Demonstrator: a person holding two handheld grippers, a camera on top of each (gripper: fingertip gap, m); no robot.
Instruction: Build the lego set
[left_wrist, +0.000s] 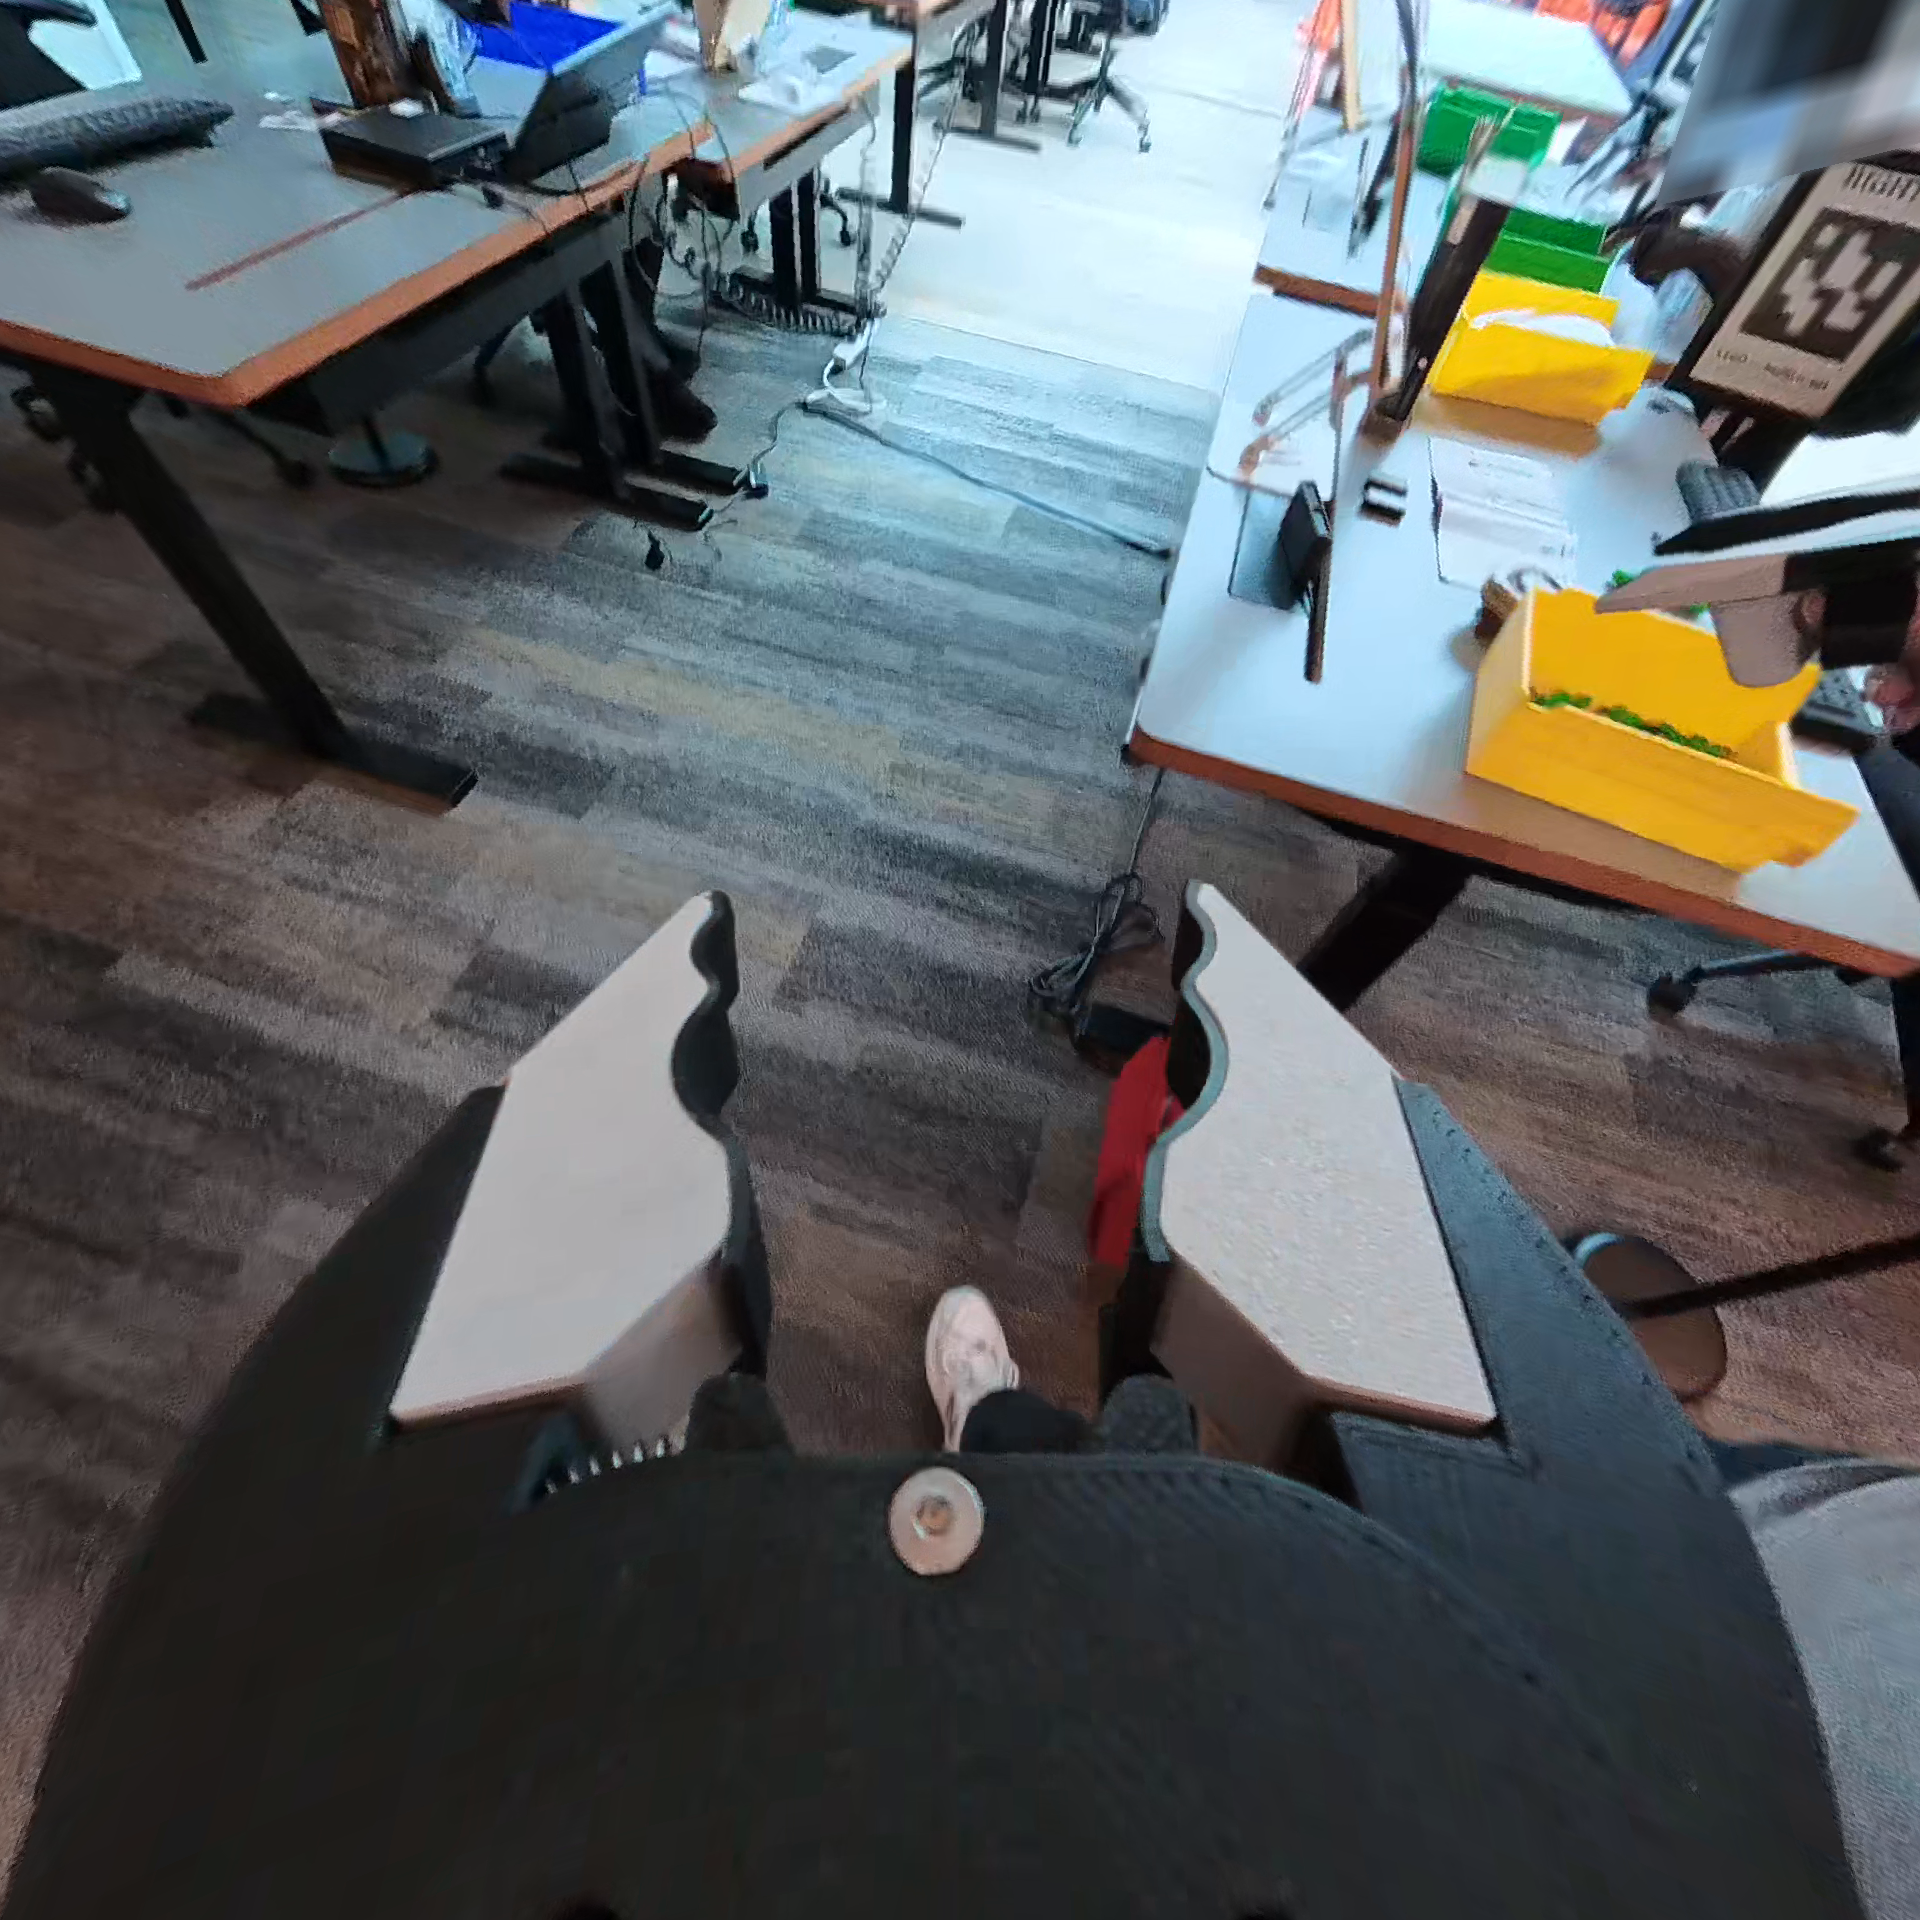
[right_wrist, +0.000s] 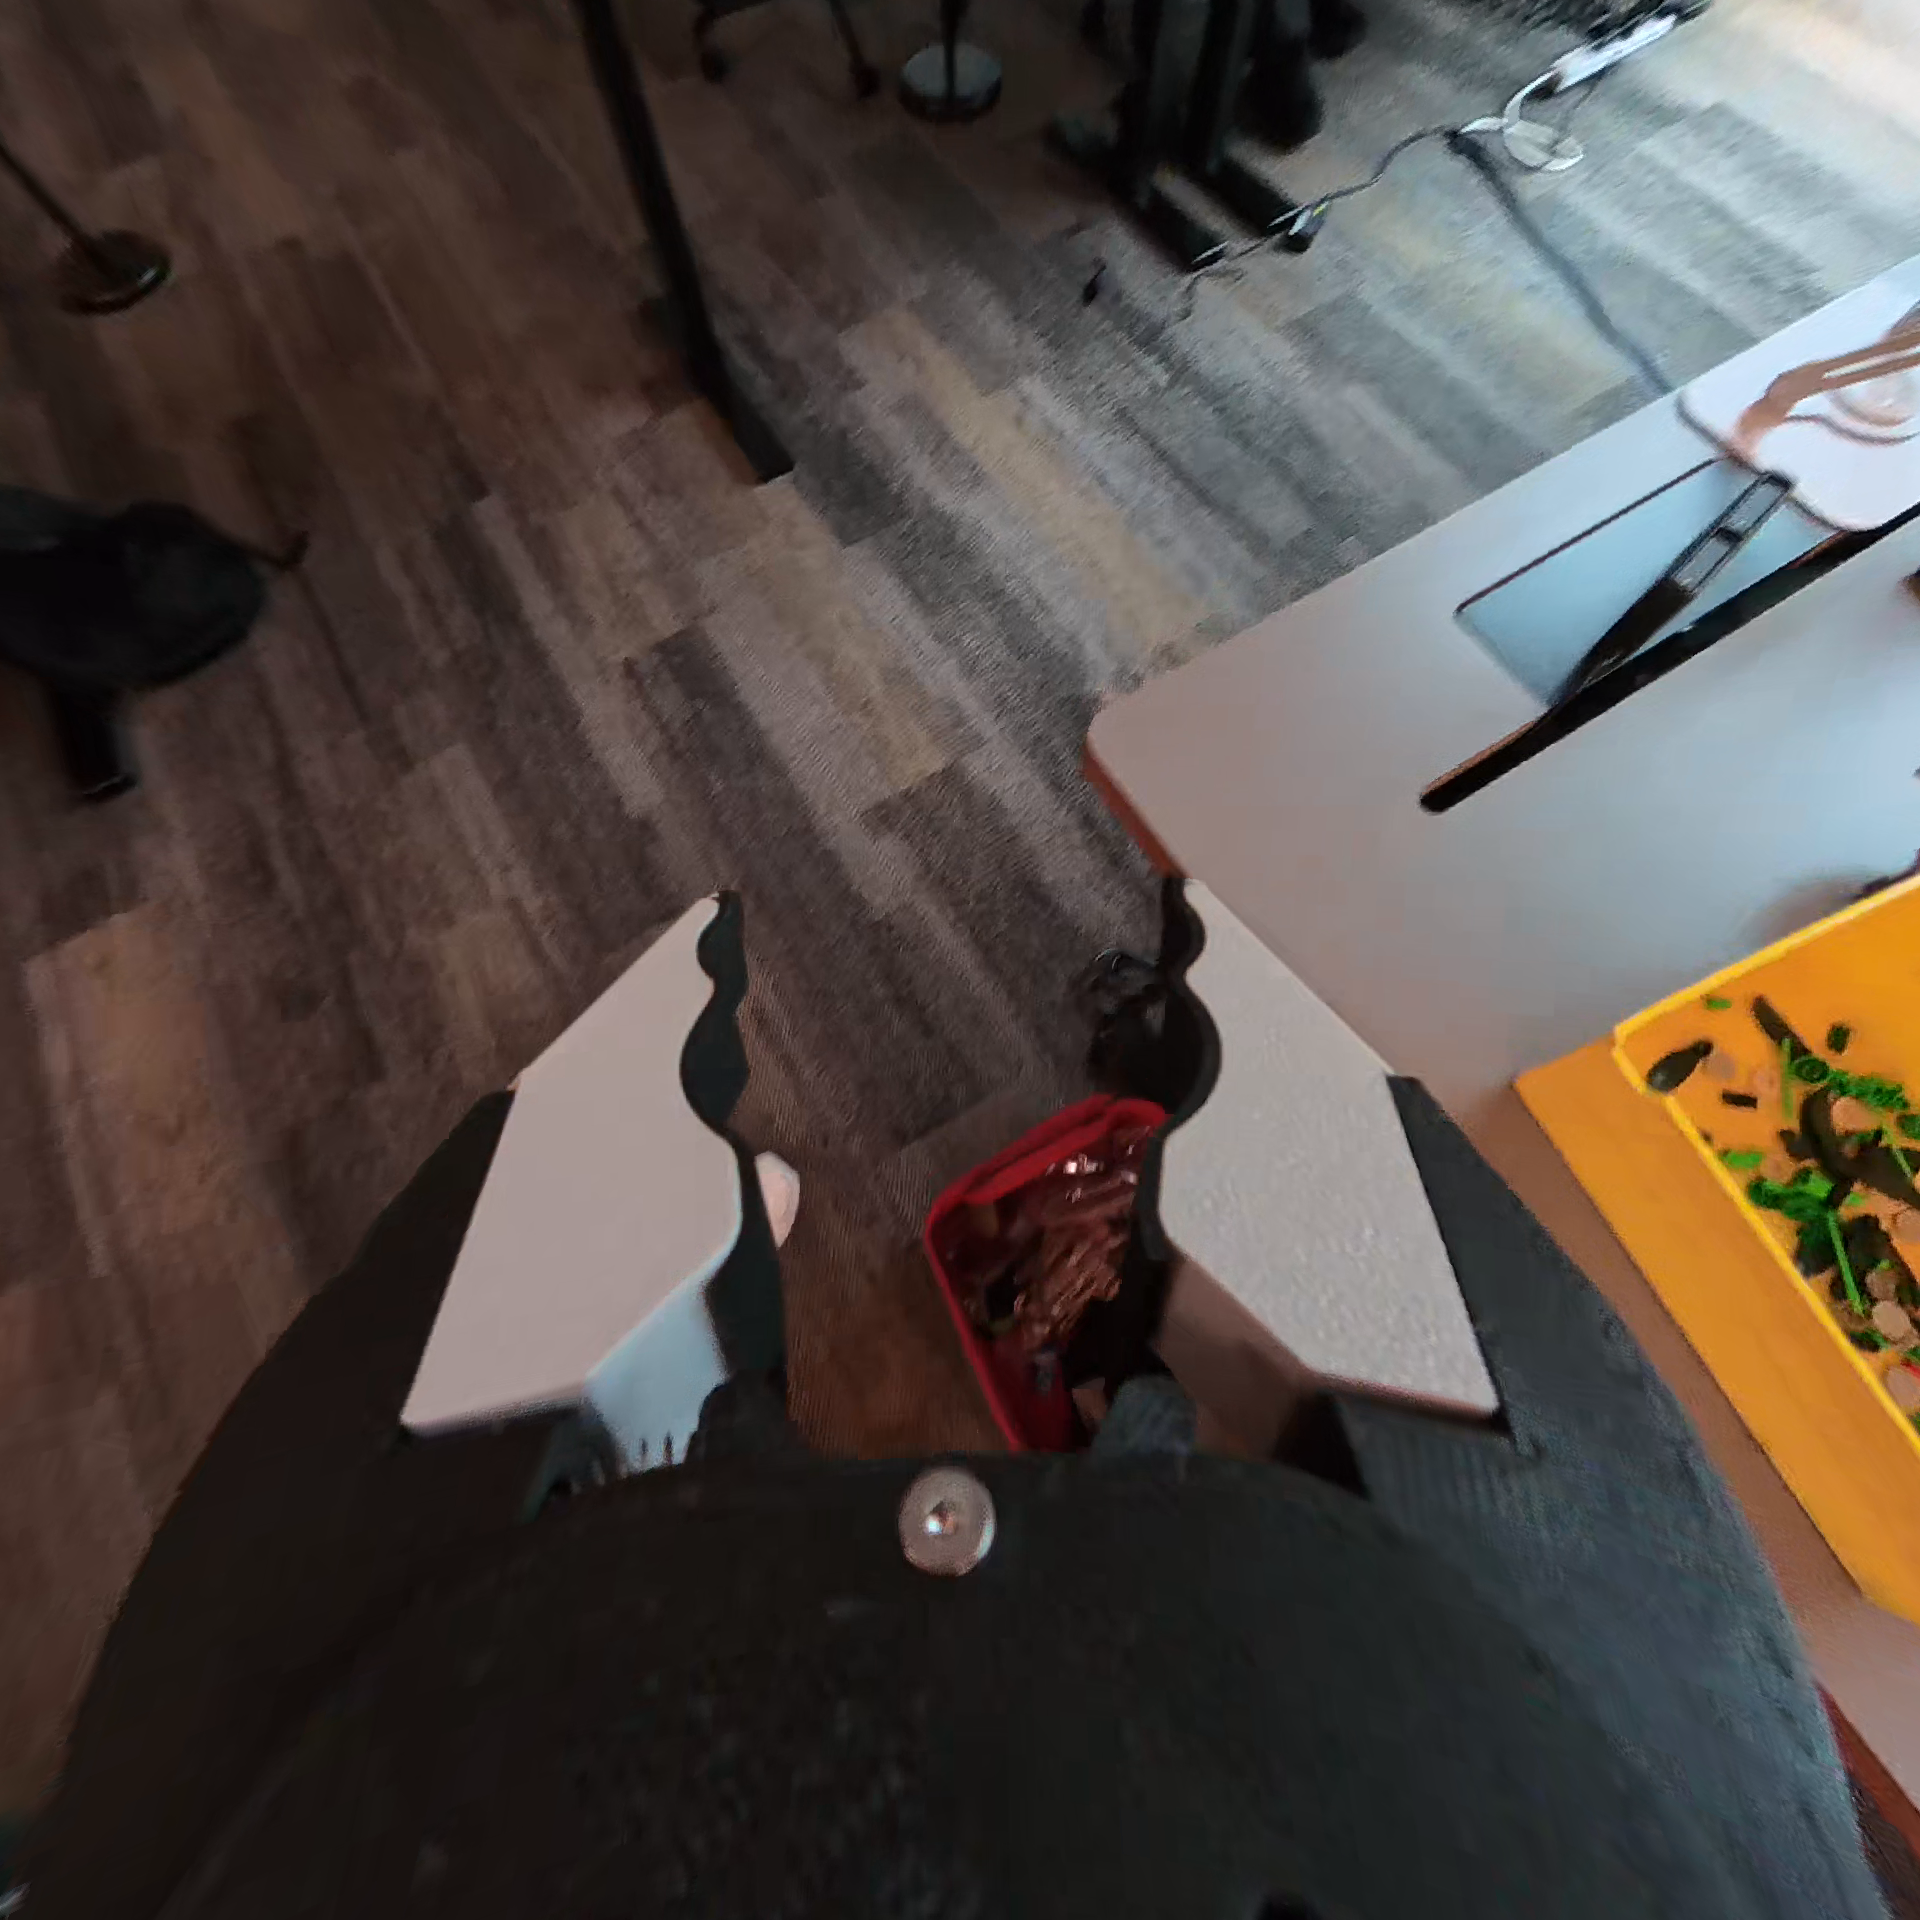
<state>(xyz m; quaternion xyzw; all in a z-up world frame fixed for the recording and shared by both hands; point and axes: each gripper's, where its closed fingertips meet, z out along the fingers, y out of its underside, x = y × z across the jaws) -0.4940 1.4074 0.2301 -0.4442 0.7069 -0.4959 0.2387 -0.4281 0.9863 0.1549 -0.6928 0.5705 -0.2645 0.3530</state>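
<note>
Left gripper (left_wrist: 956, 914): jaws apart, nothing between them, held out over grey-brown carpet (left_wrist: 727, 675) and off the desk (left_wrist: 1351, 665), which lies to its right. Right gripper (right_wrist: 951, 909): jaws apart and empty, also over the carpet, its right finger crossing the near corner of the desk in its own view; in the left wrist view the same gripper (left_wrist: 1756, 613) shows at the far right above the yellow bin (left_wrist: 1621, 769). Yellow bin: open-topped, standing on the desk near its front edge, holding the lego pieces (right_wrist: 1829, 1195), a loose scatter of green, black and some pale parts lying on the bin floor; individual shapes too blurred to sort. None of the pieces is in either gripper. Red bag (right_wrist: 1039, 1278): on the floor below the desk corner, open at the top, with crinkled foil-like contents. Second yellow bin (left_wrist: 1527, 353) and green bins (left_wrist: 1486, 125): farther back along the same desk. Sheet of paper (left_wrist: 1496, 509): flat on the desk behind the near bin. Marker board (left_wrist: 1818, 281): black-and-white pattern, at the upper right edge. Person's pale shoe (left_wrist: 966, 1351): on the carpet between the left gripper's fingers. Another desk (left_wrist: 260, 270): across the aisle to the upper left, carrying dark equipment.
</note>
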